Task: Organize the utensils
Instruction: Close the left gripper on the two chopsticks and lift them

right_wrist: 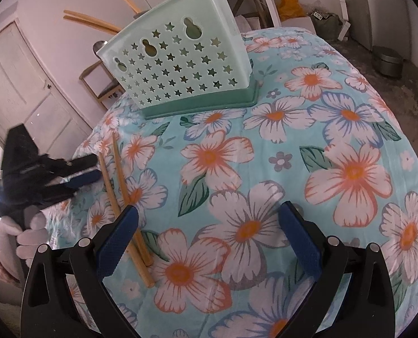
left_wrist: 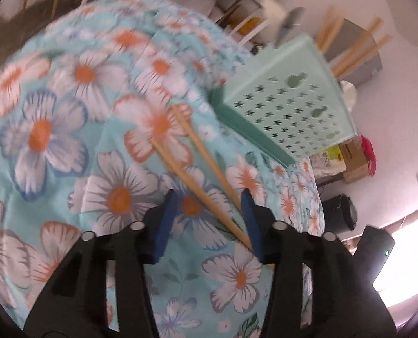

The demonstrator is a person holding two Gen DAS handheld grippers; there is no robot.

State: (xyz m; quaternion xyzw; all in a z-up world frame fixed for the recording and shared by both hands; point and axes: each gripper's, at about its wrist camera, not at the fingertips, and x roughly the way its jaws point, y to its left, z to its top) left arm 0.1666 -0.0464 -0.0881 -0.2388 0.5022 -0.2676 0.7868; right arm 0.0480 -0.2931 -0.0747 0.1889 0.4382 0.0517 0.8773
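No writing can be read; print on the cardboard boxes [left_wrist: 349, 157] is too blurred

Turquoise tablecloth [right_wrist: 265, 146] with white-and-orange flowers; mint utensil holder [right_wrist: 178, 64] with star cutouts, darker green base; tan chopsticks [right_wrist: 119, 180].

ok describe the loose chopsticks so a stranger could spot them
Find the pale green star-holed basket on the flowered tablecloth. In front of it two wooden chopsticks lie flat, crossing; unlike those standing in the basket, these rest on the cloth.
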